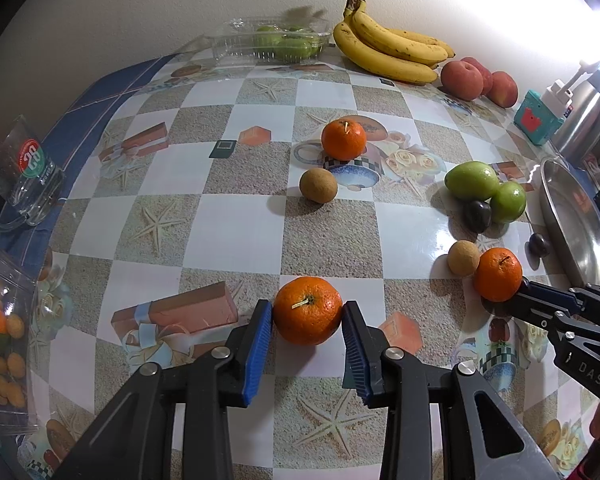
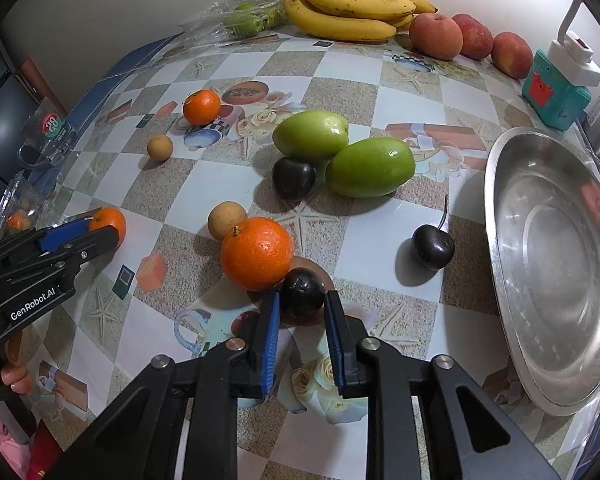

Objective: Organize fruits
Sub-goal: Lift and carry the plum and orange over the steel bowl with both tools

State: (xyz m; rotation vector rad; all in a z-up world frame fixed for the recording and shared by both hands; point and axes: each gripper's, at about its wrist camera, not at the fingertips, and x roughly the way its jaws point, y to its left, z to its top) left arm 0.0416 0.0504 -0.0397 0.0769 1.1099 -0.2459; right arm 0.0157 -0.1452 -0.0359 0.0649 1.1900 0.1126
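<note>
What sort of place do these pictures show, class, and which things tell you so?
Probably a home kitchen or dining table: a glossy checked tablecloth printed with starfish, a round stainless steel basin, a steel thermos flask and loose fruit such as a bunch of yellow bananas.

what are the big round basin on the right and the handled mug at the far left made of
Basin: most likely stainless steel with a brushed, semi-shiny finish; it is silver-grey and throws back blurred reflections. Mug: probably clear glass, possibly hard plastic; you see straight through its thick walls and handle, and it carries a red and green printed label.
</note>
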